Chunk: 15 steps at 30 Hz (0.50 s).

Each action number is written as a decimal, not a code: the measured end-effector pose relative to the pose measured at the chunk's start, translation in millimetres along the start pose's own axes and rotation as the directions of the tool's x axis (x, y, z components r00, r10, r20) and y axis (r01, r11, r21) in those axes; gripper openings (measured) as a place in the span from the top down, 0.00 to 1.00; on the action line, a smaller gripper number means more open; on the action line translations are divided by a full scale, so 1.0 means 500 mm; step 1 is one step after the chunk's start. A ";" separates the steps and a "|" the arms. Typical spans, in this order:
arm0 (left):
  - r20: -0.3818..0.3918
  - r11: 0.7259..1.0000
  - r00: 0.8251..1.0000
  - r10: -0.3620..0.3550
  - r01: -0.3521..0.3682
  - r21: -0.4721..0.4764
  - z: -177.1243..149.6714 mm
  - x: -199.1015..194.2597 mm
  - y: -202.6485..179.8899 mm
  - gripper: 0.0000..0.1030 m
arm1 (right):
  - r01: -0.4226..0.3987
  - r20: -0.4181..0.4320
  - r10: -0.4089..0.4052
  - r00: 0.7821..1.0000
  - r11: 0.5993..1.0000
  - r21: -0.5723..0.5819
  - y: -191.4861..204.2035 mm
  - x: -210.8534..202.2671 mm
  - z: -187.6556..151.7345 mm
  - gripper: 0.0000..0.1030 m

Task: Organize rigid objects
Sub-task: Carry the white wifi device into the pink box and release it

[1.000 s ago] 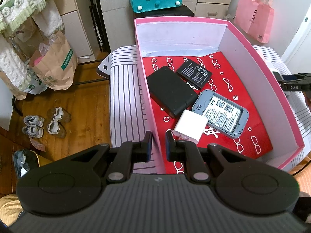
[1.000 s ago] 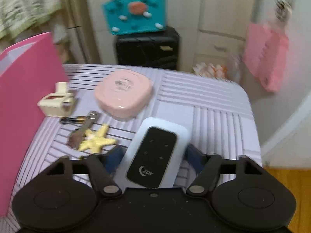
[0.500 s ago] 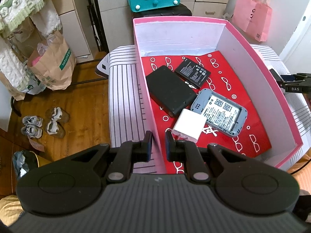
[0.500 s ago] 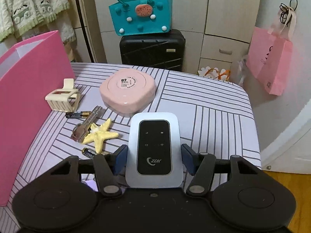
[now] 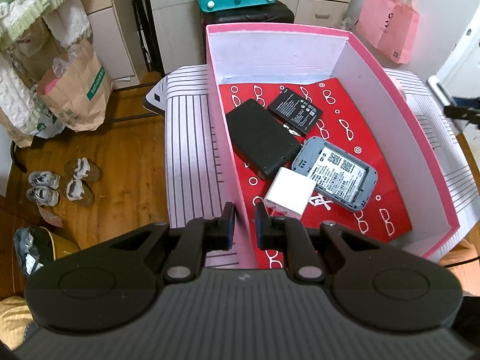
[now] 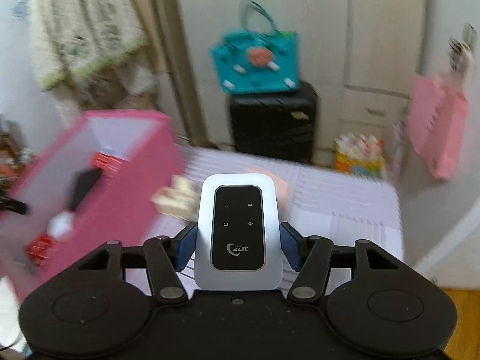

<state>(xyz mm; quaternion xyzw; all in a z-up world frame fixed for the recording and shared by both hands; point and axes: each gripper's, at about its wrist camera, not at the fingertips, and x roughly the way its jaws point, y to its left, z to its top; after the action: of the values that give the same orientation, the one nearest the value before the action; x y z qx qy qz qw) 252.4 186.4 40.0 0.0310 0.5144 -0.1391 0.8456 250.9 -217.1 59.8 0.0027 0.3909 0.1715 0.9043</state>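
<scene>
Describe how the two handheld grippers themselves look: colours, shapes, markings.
Both match. The left gripper has a ribbed dark-grey body, two round black discs, black linkage arms with silver pivot pins, and blue pads on its fingers. The right gripper looks alike, though smoother-topped. No cables or sleeves show.

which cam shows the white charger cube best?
Left wrist: the white charger cube is sharp, lying on the red liner in the pink box beside the left gripper. Right wrist shows only a motion-blurred white blob.
</scene>
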 end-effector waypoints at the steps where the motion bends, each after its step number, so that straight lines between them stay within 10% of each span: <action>1: 0.000 1.000 1.000 -0.006 0.006 -0.001 0.001 -0.001 0.003 0.88 | -0.038 0.015 0.039 0.999 0.999 -0.022 0.021 -0.016 0.015 0.37; 7: 0.025 1.000 0.999 -0.027 0.027 -0.001 0.003 -0.013 0.011 0.89 | -0.289 -0.012 0.291 0.957 0.944 -0.159 0.161 -0.038 0.083 0.37; 15: 0.040 0.999 0.999 -0.035 0.035 -0.003 0.000 -0.014 0.015 0.89 | -0.530 -0.336 0.433 0.836 0.795 -0.295 0.349 0.077 0.085 0.37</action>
<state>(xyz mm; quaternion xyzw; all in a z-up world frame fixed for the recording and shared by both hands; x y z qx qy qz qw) 251.2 194.9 45.2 0.0175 0.4983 -0.1533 0.8531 251.5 -35.2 86.5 -0.0921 0.4478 0.4681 0.7562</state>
